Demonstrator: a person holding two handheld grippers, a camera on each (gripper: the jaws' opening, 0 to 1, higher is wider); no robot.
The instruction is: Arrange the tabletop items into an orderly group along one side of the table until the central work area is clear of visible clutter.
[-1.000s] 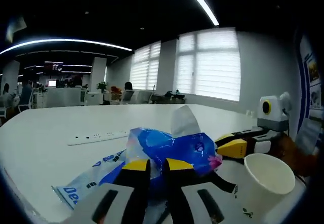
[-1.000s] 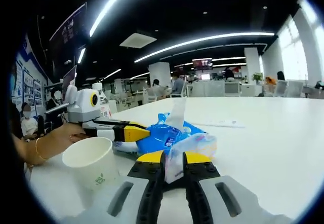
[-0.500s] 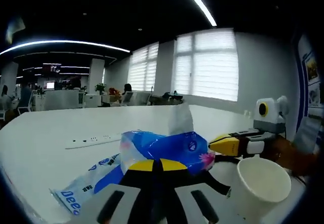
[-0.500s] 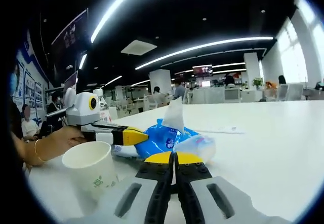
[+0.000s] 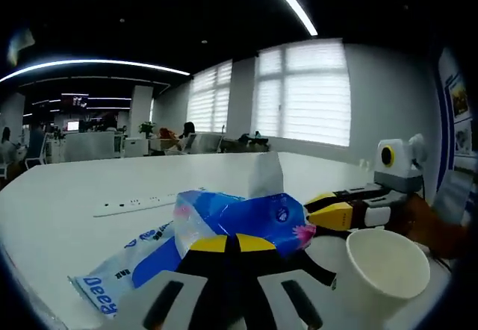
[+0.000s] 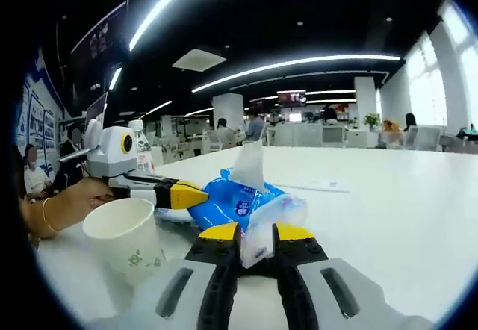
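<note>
A blue tissue pack [image 5: 246, 218] lies on the white table [image 5: 67, 195], close to the edge nearest the person, with a white tissue [image 5: 265, 175] standing up out of its top. In the right gripper view the pack [image 6: 228, 203] sits just beyond the jaws, its clear plastic end [image 6: 269, 218] caught between them.

The left gripper [image 5: 231, 244] has its yellow-tipped jaws pressed together against the near side of the pack; whether they pinch any of the wrapper cannot be told. The right gripper [image 6: 256, 234] holds its jaws a little apart, clamped on the pack's clear end. In the left gripper view, the right gripper [image 5: 340, 214] reaches the pack from the right; in the right gripper view, the left gripper [image 6: 175, 194] comes in from the left, held by a hand [image 6: 71, 203].

A flat blue-and-white wrapper [image 5: 127, 266] lies beside the pack, toward the near edge. A white paper cup [image 5: 385, 266] stands upright near the pack, just beside the right gripper. A white power strip [image 5: 138, 204] lies farther in on the table, apart from the pack.
</note>
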